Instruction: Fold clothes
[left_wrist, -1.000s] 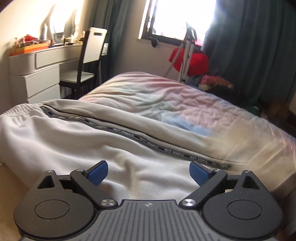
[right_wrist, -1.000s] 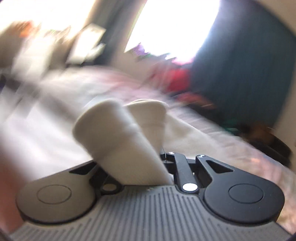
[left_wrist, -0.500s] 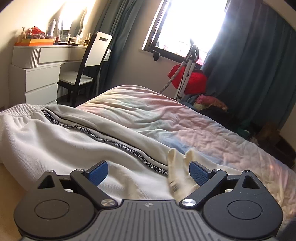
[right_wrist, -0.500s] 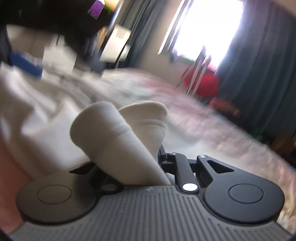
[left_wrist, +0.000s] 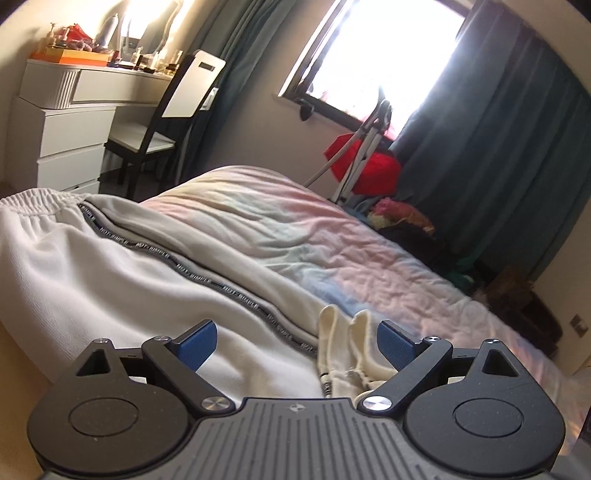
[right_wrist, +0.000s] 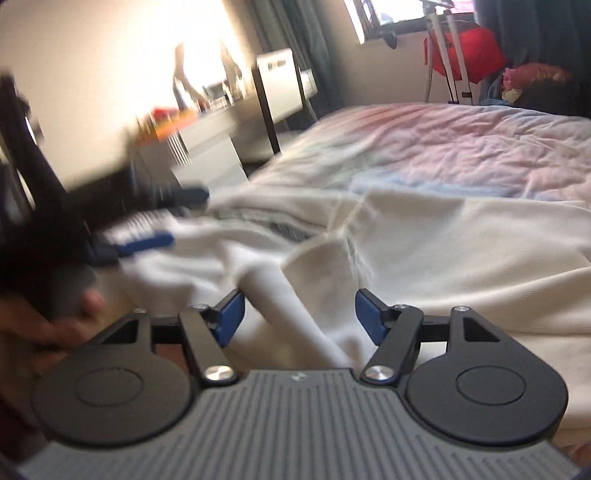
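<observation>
Cream-white sweatpants (left_wrist: 110, 273) with a dark lettered side stripe (left_wrist: 207, 280) lie across the bed; they also show in the right wrist view (right_wrist: 443, 240). Two leg cuffs (left_wrist: 343, 332) lie folded back onto the pants, just inside my left gripper's right finger. My left gripper (left_wrist: 295, 341) is open and empty, low over the pants. My right gripper (right_wrist: 299, 314) is open, with a fold of the pants (right_wrist: 295, 291) lying loose between its jaws. The left gripper appears blurred at the left of the right wrist view (right_wrist: 147, 240).
The bed has a pastel pink and blue quilt (left_wrist: 332, 236). A white dresser (left_wrist: 70, 122) and a chair (left_wrist: 166, 122) stand at the far left. A red item on a stand (left_wrist: 365, 162) and a clothes pile (left_wrist: 399, 218) lie by the dark curtains.
My right gripper has opened and let go of the leg cuffs, which now lie on the pants by the left gripper. The right wrist view has swung left. The left gripper stays open.
</observation>
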